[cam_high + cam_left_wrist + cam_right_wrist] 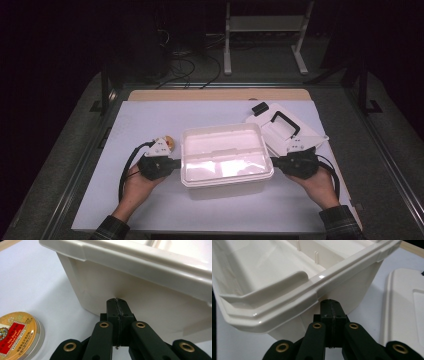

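Pressing against opposite ends of the white bin point(226, 160), each hand-held gripper, left point(117, 300) and right point(331, 300), has its jaws together, empty.

I am working in what looks like a lab or recording studio, not a home: the room around me is dark, and only my tabletop point(150, 120), covered with a plain white sheet, is brightly lit. It sits inside a metal frame point(107, 90) on a grey carpeted floor point(60, 135). Beyond the far edge, loose black cables point(187, 67) trail across the floor beside the white legs of an equipment stand point(227, 55).
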Demonstrator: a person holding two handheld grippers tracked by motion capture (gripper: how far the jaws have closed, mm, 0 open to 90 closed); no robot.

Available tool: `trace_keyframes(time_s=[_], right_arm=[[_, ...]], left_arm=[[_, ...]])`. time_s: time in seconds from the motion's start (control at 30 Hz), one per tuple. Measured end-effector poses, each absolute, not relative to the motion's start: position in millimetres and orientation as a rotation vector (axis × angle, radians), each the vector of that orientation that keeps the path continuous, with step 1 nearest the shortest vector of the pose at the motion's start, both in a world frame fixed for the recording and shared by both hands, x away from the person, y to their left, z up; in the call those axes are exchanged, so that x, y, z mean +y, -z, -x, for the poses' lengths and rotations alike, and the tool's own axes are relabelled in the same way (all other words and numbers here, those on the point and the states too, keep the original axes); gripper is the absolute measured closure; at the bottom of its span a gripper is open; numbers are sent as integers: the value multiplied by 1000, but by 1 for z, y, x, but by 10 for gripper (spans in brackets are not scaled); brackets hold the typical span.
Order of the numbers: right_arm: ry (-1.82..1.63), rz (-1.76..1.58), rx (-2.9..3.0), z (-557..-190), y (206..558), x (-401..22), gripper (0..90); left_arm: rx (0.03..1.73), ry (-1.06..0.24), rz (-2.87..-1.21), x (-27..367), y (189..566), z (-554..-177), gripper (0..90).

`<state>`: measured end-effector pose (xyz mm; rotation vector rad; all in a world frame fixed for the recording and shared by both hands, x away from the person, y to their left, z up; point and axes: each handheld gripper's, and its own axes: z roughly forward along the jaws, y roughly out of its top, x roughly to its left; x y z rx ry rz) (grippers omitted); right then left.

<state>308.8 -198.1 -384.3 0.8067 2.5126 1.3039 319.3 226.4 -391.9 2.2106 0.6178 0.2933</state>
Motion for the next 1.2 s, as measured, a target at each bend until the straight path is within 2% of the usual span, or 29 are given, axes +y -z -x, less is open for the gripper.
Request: trace_keyframes(time_s=[0.6,0.93,1.03,1.07,1.1,1.13,1.17,1.2], right_arm=[[-1338,-767,2552,-261,384,-196,899],[-1338,-771,2546,-260,386,-196,894],[-1323,-811,2525,-262,388,-197,785],[-1323,-811,2525,-262,388,-197,785],[-1310,-827,2510,-262,390,-198,738],[-1276,-871,2483,-264,392,-200,653],[-1276,-871,2483,-264,392,-200,653],[-1246,-901,2453,-264,395,-201,573]], left_arm=[[591,-250,-2183,230,390,-310,900],[588,-239,-2192,231,389,-309,899],[601,-254,-2207,232,390,-309,898],[601,-254,-2207,232,390,-309,896],[606,-254,-2209,234,390,-310,896],[616,-257,-2211,236,391,-310,863],[616,-257,-2211,236,391,-310,852],[634,-261,-2216,240,391,-311,830]])
